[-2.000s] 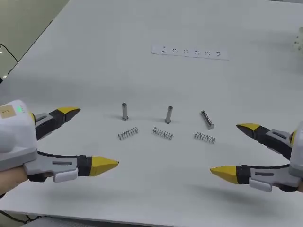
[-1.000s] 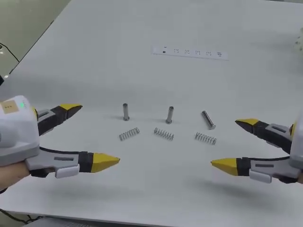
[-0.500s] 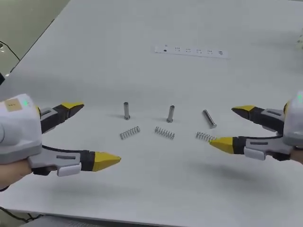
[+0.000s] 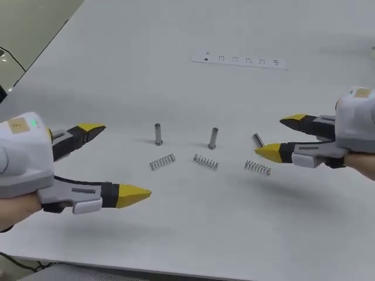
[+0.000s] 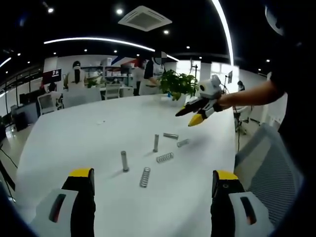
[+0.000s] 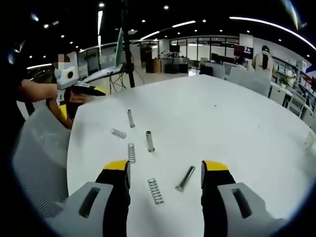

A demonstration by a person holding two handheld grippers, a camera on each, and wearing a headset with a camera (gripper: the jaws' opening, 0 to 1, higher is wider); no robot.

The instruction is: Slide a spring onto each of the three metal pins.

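Steel cylindrical pins [image 4: 158,134]; coiled wire springs [image 4: 162,162]; matte white table [image 4: 176,88].

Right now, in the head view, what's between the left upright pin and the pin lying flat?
The middle pin, standing upright, apart from both the left pin and the flat pin. The head view shows it.
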